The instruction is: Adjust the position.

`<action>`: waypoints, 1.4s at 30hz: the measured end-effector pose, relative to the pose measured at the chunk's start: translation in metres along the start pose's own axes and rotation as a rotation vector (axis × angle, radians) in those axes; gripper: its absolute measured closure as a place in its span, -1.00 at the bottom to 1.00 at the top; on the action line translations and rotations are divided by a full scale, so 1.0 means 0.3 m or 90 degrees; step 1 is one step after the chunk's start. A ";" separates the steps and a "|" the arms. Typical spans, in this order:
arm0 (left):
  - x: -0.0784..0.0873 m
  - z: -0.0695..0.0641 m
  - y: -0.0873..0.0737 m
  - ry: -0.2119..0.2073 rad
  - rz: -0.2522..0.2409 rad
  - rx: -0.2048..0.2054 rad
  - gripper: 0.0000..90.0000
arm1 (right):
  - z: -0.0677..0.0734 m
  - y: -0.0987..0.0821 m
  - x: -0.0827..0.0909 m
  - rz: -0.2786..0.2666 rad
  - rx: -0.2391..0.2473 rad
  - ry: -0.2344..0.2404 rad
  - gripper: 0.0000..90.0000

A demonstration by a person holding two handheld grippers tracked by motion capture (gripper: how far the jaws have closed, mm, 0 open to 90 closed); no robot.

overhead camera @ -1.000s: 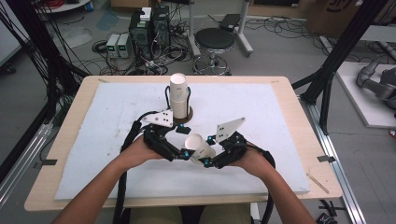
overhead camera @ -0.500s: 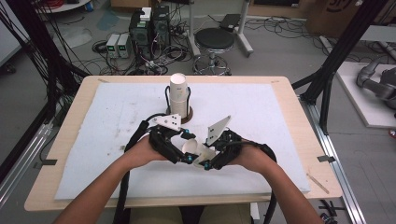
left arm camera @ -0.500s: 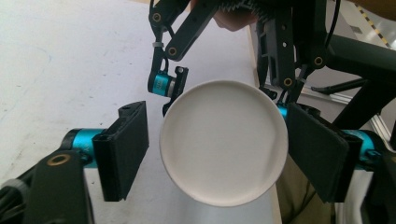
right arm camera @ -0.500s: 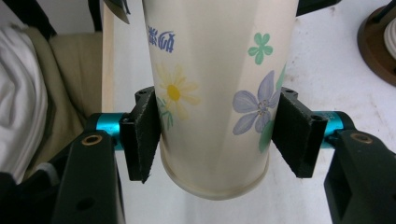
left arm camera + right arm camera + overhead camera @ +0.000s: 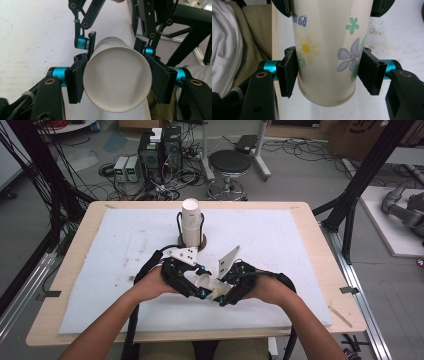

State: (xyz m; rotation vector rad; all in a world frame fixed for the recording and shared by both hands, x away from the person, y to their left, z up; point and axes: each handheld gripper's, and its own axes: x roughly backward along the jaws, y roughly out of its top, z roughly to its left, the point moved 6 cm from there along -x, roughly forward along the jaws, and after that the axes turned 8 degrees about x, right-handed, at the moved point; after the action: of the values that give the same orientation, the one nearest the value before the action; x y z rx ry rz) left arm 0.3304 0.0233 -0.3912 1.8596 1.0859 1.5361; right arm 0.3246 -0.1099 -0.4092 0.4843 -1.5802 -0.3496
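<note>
- A paper cup (image 5: 209,282) is held between the two grippers above the near part of the white mat (image 5: 300,255), in front of the person.
- The left gripper (image 5: 117,80) is clamped on the cup near its open rim; both pads are pressed against the wall, the jaws having just been closing onto it.
- The right gripper (image 5: 327,75) is clamped on the cup near its base, one pad on each side of the flowered wall.
- In the left gripper view, the cup's open mouth is turned toward the camera, and the right gripper's jaws are seen gripping the far end.
- In the right gripper view, the cup's closed bottom is nearest the camera.
- A stack of cups (image 5: 191,222) is seen upright in a wire holder (image 5: 179,225) at mid-table, well apart from the held cup.
</note>
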 end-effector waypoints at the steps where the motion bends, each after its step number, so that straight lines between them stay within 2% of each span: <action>1: 0.001 0.000 0.001 0.002 -0.002 0.000 -0.17 | 0.000 0.000 -0.001 0.001 -0.001 -0.001 -0.19; 3: 0.006 0.002 0.002 0.004 -0.008 -0.001 -0.17 | -0.002 0.001 0.000 -0.007 0.005 -0.012 -0.27; 7: 0.021 0.007 0.005 0.007 -0.032 0.006 -0.17 | -0.012 0.004 0.024 -0.057 -0.020 -0.043 -0.52; 11: 0.039 0.015 0.001 0.007 -0.064 0.007 -0.17 | -0.018 -0.005 0.054 -0.110 -0.045 -0.056 -0.52; 12: 0.039 0.015 0.001 0.007 -0.064 0.007 -0.17 | -0.017 -0.007 0.060 -0.123 -0.049 -0.058 -0.52; 13: 0.043 0.016 0.000 0.004 -0.073 0.012 -0.17 | -0.017 -0.007 0.060 -0.123 -0.049 -0.058 -0.52; 14: 0.049 0.020 -0.002 0.002 -0.079 0.009 -0.17 | -0.018 -0.015 0.072 -0.145 -0.055 -0.069 -0.52; 15: 0.053 0.021 -0.003 0.001 -0.087 0.013 -0.17 | -0.018 -0.015 0.072 -0.145 -0.055 -0.069 -0.52; 19: 0.074 0.022 -0.010 -0.011 -0.144 0.023 -0.17 | -0.016 -0.036 0.098 -0.212 -0.074 -0.100 -0.52; 27: 0.090 0.027 -0.036 -0.007 -0.187 0.020 -0.17 | 0.007 -0.087 0.112 -0.309 -0.109 -0.148 -0.55; 29: 0.093 0.026 -0.041 -0.009 -0.205 0.015 -0.17 | 0.016 -0.099 0.106 -0.329 -0.113 -0.155 -0.56; 35: 0.098 0.020 -0.038 -0.014 -0.228 0.006 -0.17 | 0.033 -0.125 0.079 -0.377 -0.128 -0.167 -0.56; 38: 0.097 0.016 -0.039 -0.018 -0.235 0.004 -0.17 | 0.040 -0.133 0.060 -0.396 -0.136 -0.161 -0.56; 42: 0.092 0.007 -0.040 -0.026 -0.243 -0.003 -0.17 | 0.045 -0.134 0.040 -0.400 -0.135 -0.148 -0.56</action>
State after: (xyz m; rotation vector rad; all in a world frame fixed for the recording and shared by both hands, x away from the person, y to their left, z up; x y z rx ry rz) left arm 0.3304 0.0529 -0.3854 1.5595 1.3246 1.2721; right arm 0.3147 -0.1513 -0.4199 0.7916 -1.5591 -1.0722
